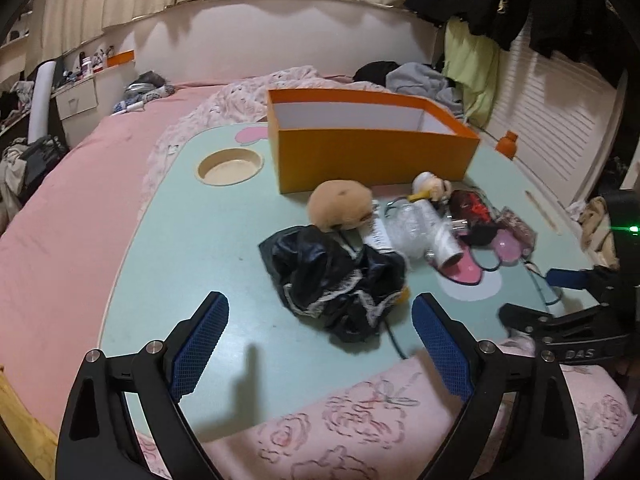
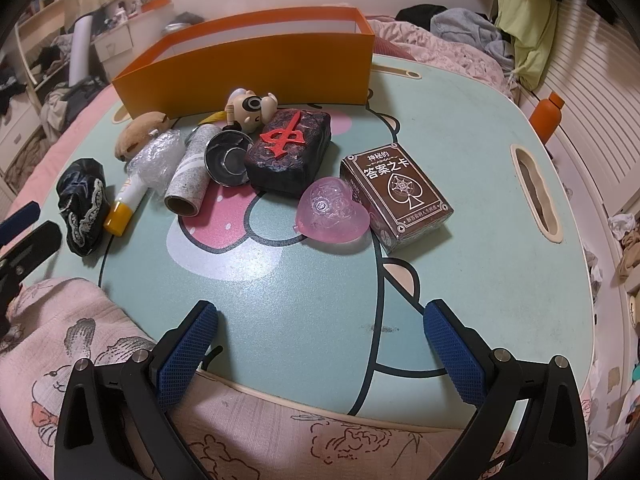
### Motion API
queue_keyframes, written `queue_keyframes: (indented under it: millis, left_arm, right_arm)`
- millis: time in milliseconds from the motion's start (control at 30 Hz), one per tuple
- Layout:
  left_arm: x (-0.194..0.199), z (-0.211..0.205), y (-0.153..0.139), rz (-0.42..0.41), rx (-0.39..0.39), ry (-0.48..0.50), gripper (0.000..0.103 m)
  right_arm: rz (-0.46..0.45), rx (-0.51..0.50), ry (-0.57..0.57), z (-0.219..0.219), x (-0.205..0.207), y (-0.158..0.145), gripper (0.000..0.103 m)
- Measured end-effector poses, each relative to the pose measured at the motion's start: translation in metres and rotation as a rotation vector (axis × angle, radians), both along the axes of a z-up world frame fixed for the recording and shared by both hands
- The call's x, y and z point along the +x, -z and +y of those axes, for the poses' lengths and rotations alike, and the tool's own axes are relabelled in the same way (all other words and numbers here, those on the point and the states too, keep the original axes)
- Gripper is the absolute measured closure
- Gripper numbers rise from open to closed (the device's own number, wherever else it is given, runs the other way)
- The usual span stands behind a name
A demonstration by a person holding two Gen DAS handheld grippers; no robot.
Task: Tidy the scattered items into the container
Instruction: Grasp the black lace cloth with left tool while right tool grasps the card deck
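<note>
An open orange box [image 1: 372, 152] [image 2: 248, 68] stands at the far side of the mint lap table [image 1: 192, 240]. In front of it lie a crumpled black lace-trimmed cloth [image 1: 332, 276] [image 2: 82, 208], a tan plush [image 1: 340, 204], a bubble-wrapped item [image 2: 154, 158], a yellow-capped tube [image 2: 124, 204], a cardboard roll [image 2: 192, 172], a metal bowl [image 2: 228, 156], a toy figure [image 2: 248, 110], a dark block with a red character [image 2: 290, 152], a pink heart [image 2: 334, 212] and a brown card box [image 2: 396, 196]. My left gripper [image 1: 320, 308] is open just short of the cloth. My right gripper [image 2: 322, 316] is open over bare table, holding nothing.
The table rests on a bed with a pink sheet [image 1: 60, 240] and a floral blanket [image 1: 360, 420] at its near edge. It has a round cup recess [image 1: 230, 166] and a slot [image 2: 536, 192]. An orange bottle [image 2: 546, 116] stands beyond its right side.
</note>
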State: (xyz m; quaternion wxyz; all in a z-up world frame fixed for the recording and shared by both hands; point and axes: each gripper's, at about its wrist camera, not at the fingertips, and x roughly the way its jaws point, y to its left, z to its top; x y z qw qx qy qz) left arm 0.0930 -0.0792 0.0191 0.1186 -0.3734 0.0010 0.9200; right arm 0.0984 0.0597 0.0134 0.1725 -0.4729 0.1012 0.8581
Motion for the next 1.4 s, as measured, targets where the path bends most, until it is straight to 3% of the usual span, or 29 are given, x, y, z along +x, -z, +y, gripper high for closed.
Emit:
queue_keyframes:
  millis: [33,400,467,500,533,633,700,767,833,900,1100,1267,1333,1400]
  left_arm:
    - [-0.002,0.0,0.0,-0.003,0.007,0.004,0.022]
    - [-0.042,0.011,0.002,-0.021,-0.008,0.049,0.023]
    - [-0.044,0.01,0.006,-0.034,0.005,0.054,0.03]
    - [-0.043,0.009,0.007,-0.034,0.008,0.051,0.044]
    - [-0.041,0.008,0.007,-0.028,0.01,0.045,0.048]
    - [-0.033,0.0,0.003,0.013,0.044,0.027,0.057]
    - [-0.027,-0.006,-0.001,0.05,0.071,0.016,0.057]
    - [-0.02,-0.01,-0.004,0.086,0.101,0.026,0.058]
    - [-0.015,-0.009,-0.006,0.112,0.1,0.034,0.071]
    - [-0.009,-0.005,-0.01,0.146,0.094,0.046,0.075]
    - [-0.011,0.001,-0.011,0.145,0.088,0.078,0.075]
    - [-0.027,-0.008,-0.007,0.09,0.107,0.021,0.071]
    - [-0.032,-0.01,-0.008,0.077,0.114,0.017,0.056]
    - [-0.04,-0.01,-0.006,0.057,0.099,0.0,0.041]
  right_arm:
    - [0.0,0.0,0.0,0.0,0.0,0.0,0.0]
    - [0.014,-0.012,-0.003,0.001,0.002,-0.001,0.0]
    - [0.047,-0.051,-0.003,0.006,0.005,-0.002,0.0]
    - [0.064,-0.073,-0.003,0.009,0.007,-0.004,0.001]
    - [0.084,-0.101,-0.001,0.013,0.009,-0.005,0.002]
    - [0.108,-0.127,0.001,0.02,0.01,-0.009,0.014]
    - [0.106,-0.1,-0.002,0.025,0.007,-0.013,0.019]
    - [0.11,-0.055,0.0,0.03,0.005,-0.017,0.02]
    - [0.123,-0.037,0.005,0.035,0.005,-0.02,0.02]
    - [0.147,-0.051,0.011,0.043,0.008,-0.022,0.022]
    - [0.205,-0.091,0.044,0.058,0.008,-0.027,0.032]
    - [0.234,-0.091,0.081,0.066,0.004,-0.028,0.035]
    - [0.237,-0.088,0.083,0.069,0.001,-0.028,0.038]
    - [0.223,-0.086,0.083,0.071,-0.002,-0.024,0.051]
